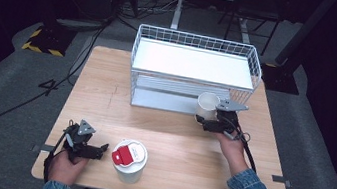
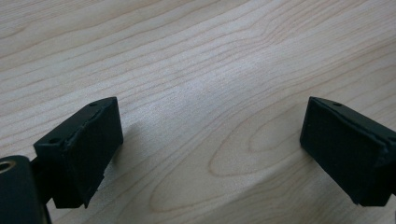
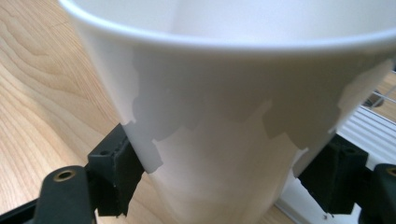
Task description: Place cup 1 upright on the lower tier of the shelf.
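Note:
A white paper cup (image 1: 207, 105) is held upright just in front of the wire rack, with my right gripper (image 1: 213, 123) shut on its lower wall. In the right gripper view the cup (image 3: 224, 116) stands between the two black jaws, which press on both its sides. A second white cup with a red-tabbed lid (image 1: 129, 160) stands near the table's front edge. My left gripper (image 1: 103, 149) rests on the table just left of that cup, its jaws pointing toward it. In the left gripper view the gripper (image 2: 210, 149) is open over bare wood.
A white wire rack (image 1: 195, 73) with a white upper shelf stands at the back middle of the wooden table (image 1: 105, 100). Cables lie on the grey floor to the left. A yellow-and-black striped block (image 1: 43, 40) sits beyond the table's left corner.

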Demonstrator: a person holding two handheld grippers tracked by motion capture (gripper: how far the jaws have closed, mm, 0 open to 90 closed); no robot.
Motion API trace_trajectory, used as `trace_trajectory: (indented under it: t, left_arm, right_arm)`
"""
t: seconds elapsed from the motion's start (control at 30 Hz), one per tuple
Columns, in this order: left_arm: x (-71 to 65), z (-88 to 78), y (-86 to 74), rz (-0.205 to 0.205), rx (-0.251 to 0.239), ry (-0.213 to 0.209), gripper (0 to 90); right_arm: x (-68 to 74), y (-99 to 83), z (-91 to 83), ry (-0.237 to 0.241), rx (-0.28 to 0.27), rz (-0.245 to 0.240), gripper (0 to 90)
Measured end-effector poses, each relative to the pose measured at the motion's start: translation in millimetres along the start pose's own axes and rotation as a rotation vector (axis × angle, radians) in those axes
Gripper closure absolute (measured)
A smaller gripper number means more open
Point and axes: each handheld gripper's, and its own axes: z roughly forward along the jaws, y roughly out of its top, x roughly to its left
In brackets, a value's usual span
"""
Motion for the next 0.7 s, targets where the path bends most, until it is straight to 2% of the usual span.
trace_trajectory:
  t: [0.5, 0.7]
  left_arm:
    - [0.1, 0.1, 0.0, 0.0, -0.001, 0.001, 6.4]
    - [-0.1, 0.1, 0.0, -0.002, 0.0, -0.002, 6.4]
  right_arm:
    - [4.0, 17.4, 23.2, 0.019, -0.007, -0.01, 23.0]
    - [4.8, 20.2, 36.5, 0.024, -0.008, 0.01, 23.0]
